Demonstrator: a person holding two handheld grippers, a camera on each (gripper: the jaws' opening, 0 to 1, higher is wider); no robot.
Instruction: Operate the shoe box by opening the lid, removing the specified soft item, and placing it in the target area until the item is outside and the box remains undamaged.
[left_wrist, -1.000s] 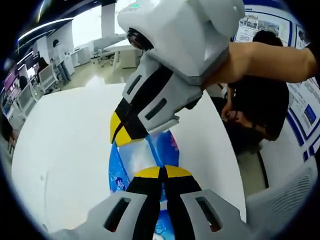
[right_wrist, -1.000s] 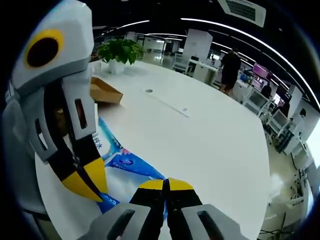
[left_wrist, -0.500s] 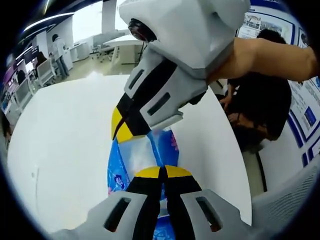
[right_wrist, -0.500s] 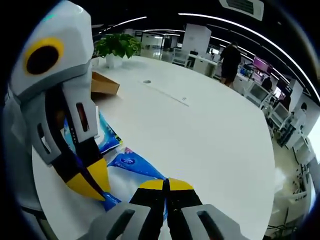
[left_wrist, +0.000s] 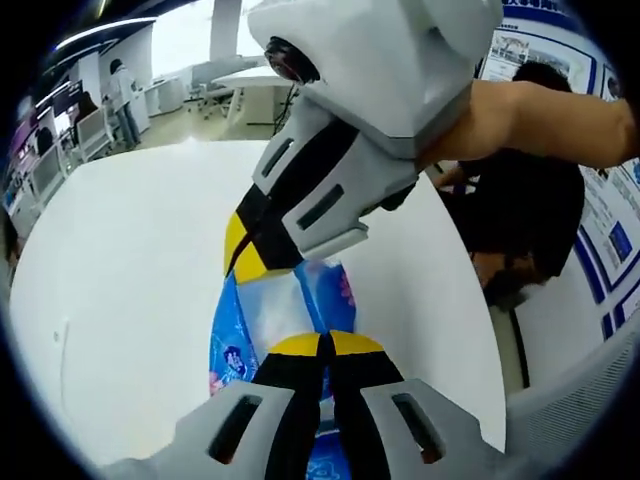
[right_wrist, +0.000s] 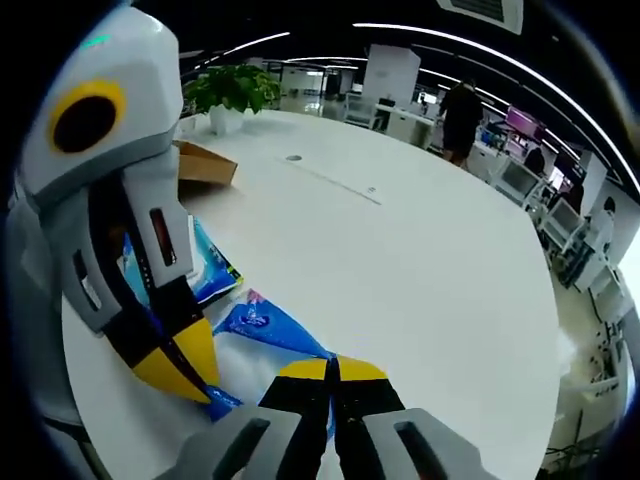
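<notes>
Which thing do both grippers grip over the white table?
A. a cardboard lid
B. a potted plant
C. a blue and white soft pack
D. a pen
C: the left gripper and the right gripper are each shut on an end of the blue and white pack above the table.

In the left gripper view we see our left gripper (left_wrist: 320, 345) at the bottom centre, its 2 yellow-tipped jaws pressed together. Our right gripper (left_wrist: 250, 262) reaches down from the upper right, tips closed, a bare forearm (left_wrist: 530, 120) behind it. In the right gripper view, our right gripper (right_wrist: 332, 368) sits clamped at bottom centre.
</notes>
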